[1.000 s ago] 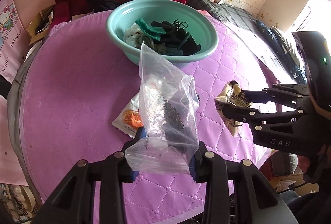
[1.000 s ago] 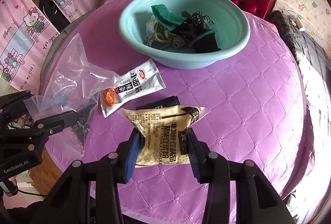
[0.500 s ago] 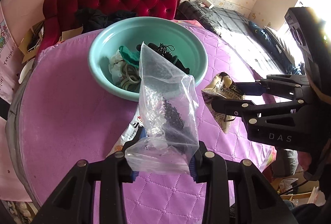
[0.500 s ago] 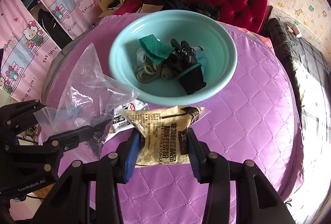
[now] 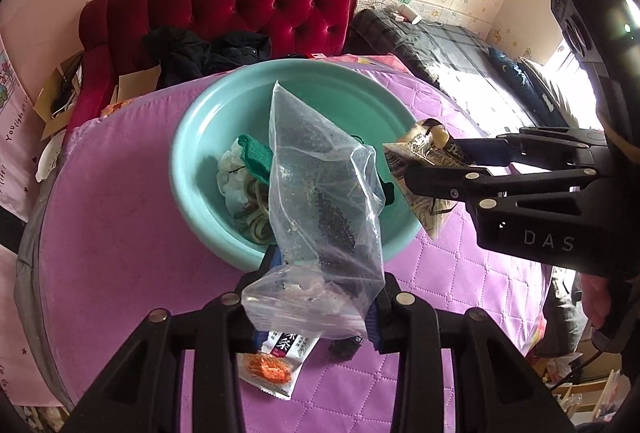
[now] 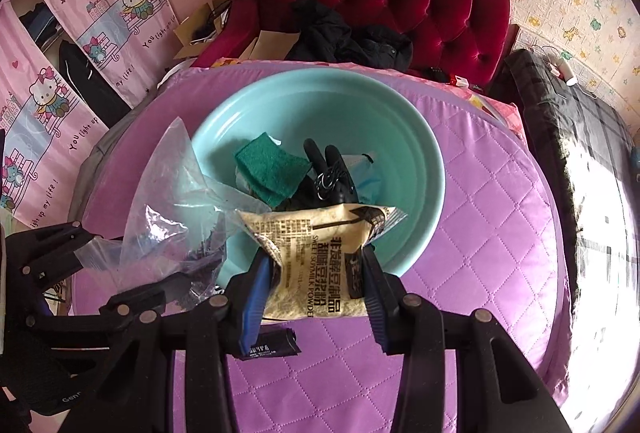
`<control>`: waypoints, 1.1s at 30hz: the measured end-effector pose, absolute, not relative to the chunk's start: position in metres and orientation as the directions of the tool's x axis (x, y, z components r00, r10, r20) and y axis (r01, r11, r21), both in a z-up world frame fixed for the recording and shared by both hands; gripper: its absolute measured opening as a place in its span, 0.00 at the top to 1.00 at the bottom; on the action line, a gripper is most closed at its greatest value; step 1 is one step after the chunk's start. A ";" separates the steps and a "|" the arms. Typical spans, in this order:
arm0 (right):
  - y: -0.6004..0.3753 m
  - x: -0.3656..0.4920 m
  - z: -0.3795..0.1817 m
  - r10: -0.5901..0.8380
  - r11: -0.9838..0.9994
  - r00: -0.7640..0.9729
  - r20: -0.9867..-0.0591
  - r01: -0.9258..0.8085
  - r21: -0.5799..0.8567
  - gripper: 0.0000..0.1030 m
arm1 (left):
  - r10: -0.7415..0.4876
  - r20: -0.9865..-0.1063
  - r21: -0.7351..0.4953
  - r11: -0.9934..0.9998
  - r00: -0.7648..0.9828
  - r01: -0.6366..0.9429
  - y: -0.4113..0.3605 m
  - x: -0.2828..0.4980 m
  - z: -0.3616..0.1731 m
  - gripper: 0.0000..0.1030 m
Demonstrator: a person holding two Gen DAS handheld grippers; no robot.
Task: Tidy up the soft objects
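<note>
The teal basin in the middle of the purple quilted table already has a fair heap in it: a green scouring pad, a coil of pale rope, something black with a thin cord on it, and a bit of light blue stuff I can't make out under the rest. Two more pieces are on their way. The left gripper has its jaws closed on the bottom of a clear plastic bag with dark crumbs inside, the bag standing up over the near rim of the basin. The right gripper is clamped on a tan soy milk powder sachet, which hangs just at the basin's near edge. Neither is let go yet, so I'd call the job well past half. What's left on the cloth is a white snack packet with orange print and a small dark packet, both lying under the grippers.
</note>
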State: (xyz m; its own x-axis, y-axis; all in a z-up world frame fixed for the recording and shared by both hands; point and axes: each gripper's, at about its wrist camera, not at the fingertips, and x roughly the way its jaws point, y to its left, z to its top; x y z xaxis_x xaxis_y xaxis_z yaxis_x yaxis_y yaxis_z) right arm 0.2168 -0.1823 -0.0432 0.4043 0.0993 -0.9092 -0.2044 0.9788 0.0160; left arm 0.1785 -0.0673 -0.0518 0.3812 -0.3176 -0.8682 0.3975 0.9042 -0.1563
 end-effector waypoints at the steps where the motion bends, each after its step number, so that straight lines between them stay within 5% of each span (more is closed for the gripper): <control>1: -0.182 0.222 -0.044 0.098 0.979 0.404 -0.909 -0.203 0.015 0.55 | -0.313 -0.870 -0.153 0.906 0.381 0.395 -0.068 0.183 -0.053 0.62; 33: -0.188 0.347 -0.115 0.068 0.994 0.337 -0.939 -0.108 0.033 0.54 | -0.206 -0.914 -0.060 0.921 0.349 0.386 -0.088 0.291 -0.124 0.61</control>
